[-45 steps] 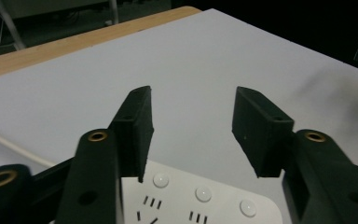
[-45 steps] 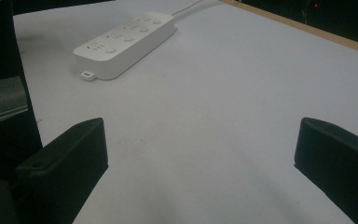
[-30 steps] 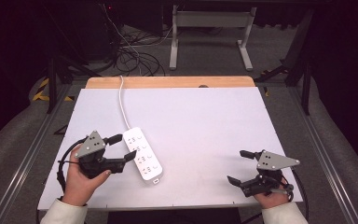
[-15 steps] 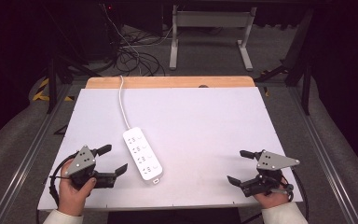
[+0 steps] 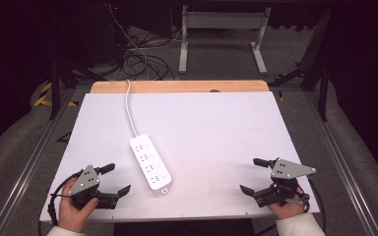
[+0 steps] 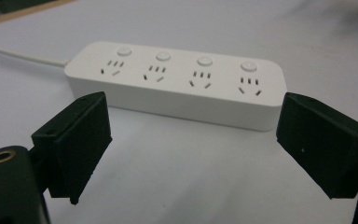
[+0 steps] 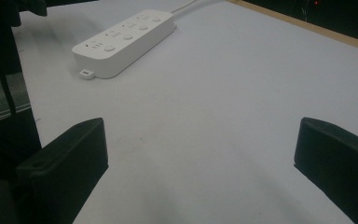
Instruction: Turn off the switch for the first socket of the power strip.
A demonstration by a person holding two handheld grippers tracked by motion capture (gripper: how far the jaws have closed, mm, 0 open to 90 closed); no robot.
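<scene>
Nearest, at the table's (image 5: 285, 128) front edge: left gripper (image 5: 111, 179) low at the left corner, jaws spread wide, holding nothing, aimed at the power strip (image 5: 150, 162). Right gripper (image 5: 254, 175) at the front right corner, jaws likewise wide apart and empty, well apart from the strip. Farther in, left of centre: white four-outlet power strip flat on the white surface, lying diagonally. Beyond it, white cord (image 5: 128, 105) running to the far wooden edge.

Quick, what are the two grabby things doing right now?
Left hand-held gripper: open, holding nothing.
Right hand-held gripper: open, holding nothing.
</scene>
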